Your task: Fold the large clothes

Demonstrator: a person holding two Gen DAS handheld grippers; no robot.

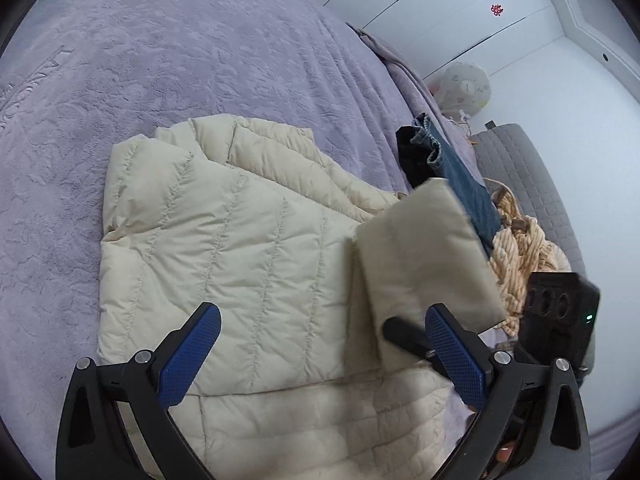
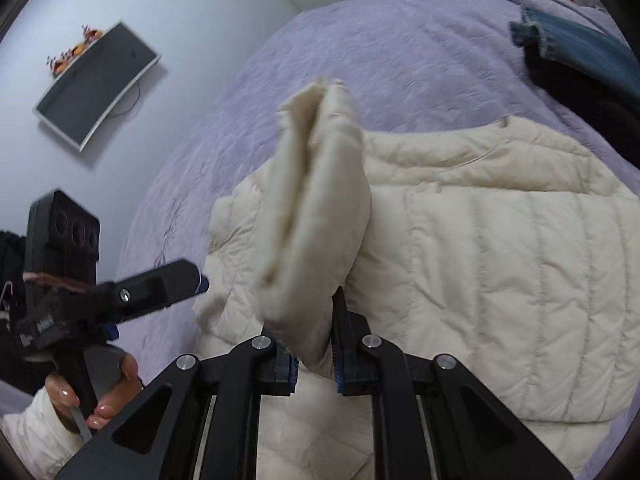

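Note:
A cream quilted puffer jacket (image 1: 224, 240) lies partly folded on the lilac bedspread (image 1: 180, 48); it also shows in the right wrist view (image 2: 500, 264). My right gripper (image 2: 314, 356) is shut on the jacket's sleeve (image 2: 320, 200) and holds it raised above the body of the jacket. In the left wrist view that sleeve (image 1: 424, 256) hangs in the air with the right gripper behind it. My left gripper (image 1: 324, 344) is open and empty, hovering over the jacket's lower part; it also shows at the left of the right wrist view (image 2: 160, 284).
Blue jeans (image 1: 460, 176) and a dark garment (image 1: 412, 156) lie at the bed's edge, beside a tan knitted piece (image 1: 520, 248). A grey quilted seat (image 1: 516, 176) and a round white fan (image 1: 464, 88) stand beyond. A wall screen (image 2: 96, 84) hangs opposite.

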